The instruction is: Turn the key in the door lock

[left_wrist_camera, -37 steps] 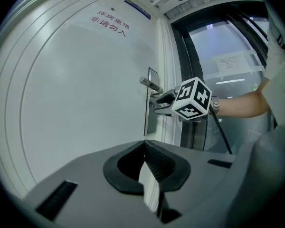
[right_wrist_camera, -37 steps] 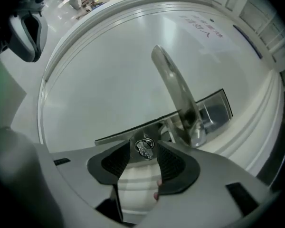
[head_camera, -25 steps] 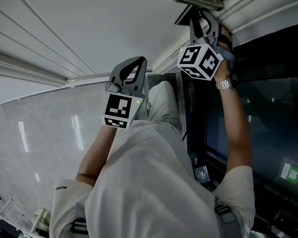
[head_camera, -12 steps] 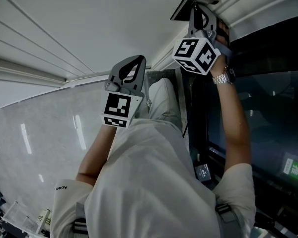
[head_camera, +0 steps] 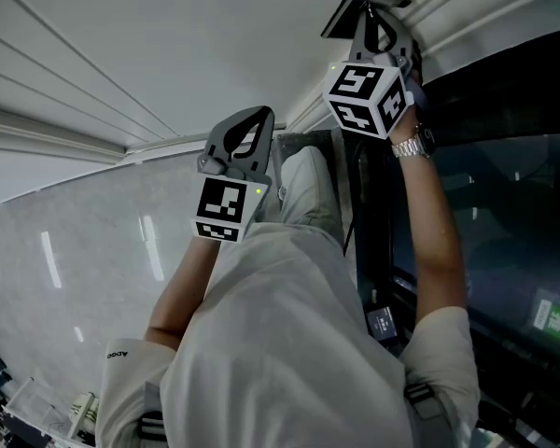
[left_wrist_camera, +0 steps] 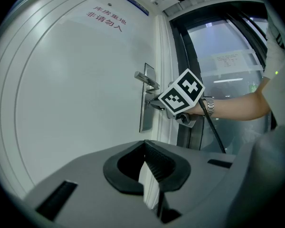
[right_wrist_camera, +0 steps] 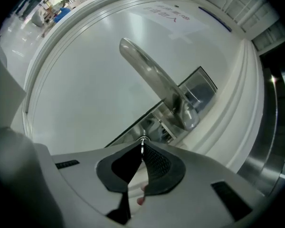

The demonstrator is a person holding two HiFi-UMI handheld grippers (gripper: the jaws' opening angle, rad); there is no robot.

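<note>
The right tool has just been closing and is now pressed together at its tips on a slim silver metal key. Only a thin sliver of the key shows above the black ribbed pads. Its blade and the keyhole are hidden behind the tool's grey body, so how far the key is turned cannot be made out. The key sits just below the long silver lever handle, against the narrow polished steel lock plate, whose lower part is also covered by the tool. Handle and plate are fixed near the edge of a white panelled door. In the head view the handle is cut off at the top edge, and the black-and-white marker cube masks the hand behind it. Only a metal wristwatch shows. The left tool, well away from the handle in front of the plain door face, has its pads pressed together with nothing between them. Red print high on the door is too small to read.
</note>
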